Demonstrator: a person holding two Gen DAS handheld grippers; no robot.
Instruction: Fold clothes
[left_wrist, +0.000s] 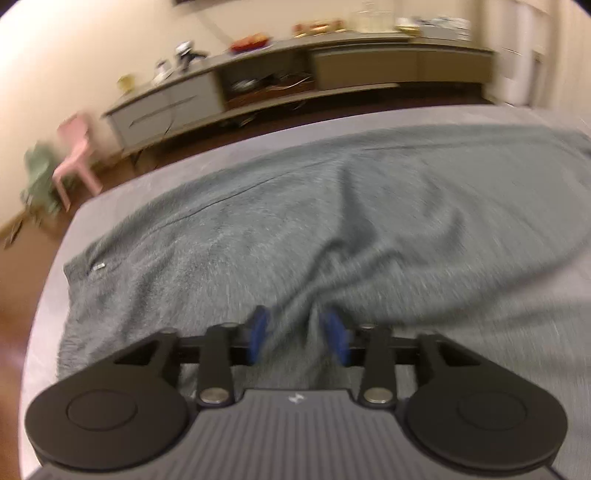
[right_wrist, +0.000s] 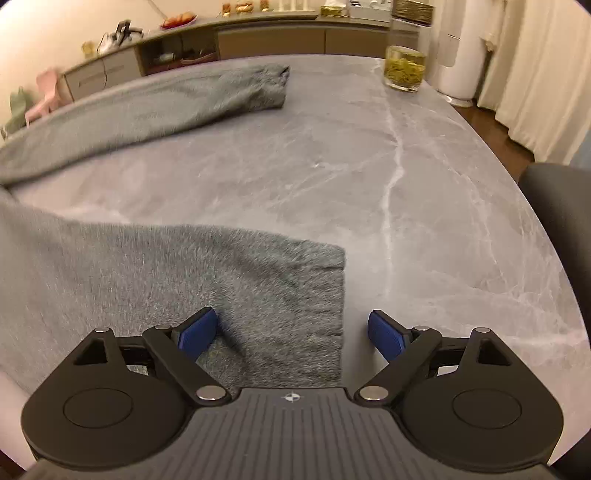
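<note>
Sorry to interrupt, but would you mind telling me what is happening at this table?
A person with a gripper in each hand is folding a grey sweater spread on the marble table. The left gripper hovers over bunched fabric, jaws partly open. The right gripper is wide open over a cuff. Neither is gripping yet.

Warm, yellowish indoor light fills both views, moderately bright, with no hard shadows. The left wrist view is smeared by motion: the grey garment (left_wrist: 295, 229) streaks toward the table's (left_wrist: 517, 332) near edge, and the sideboard (left_wrist: 295, 74) and pink chair (left_wrist: 77, 147) behind are soft. The right wrist view is sharper; the marble veins read clearly, with only slight blur on the fabric. Fisheye distortion bows the table's far edge and darkens the corners of both pictures.
</note>
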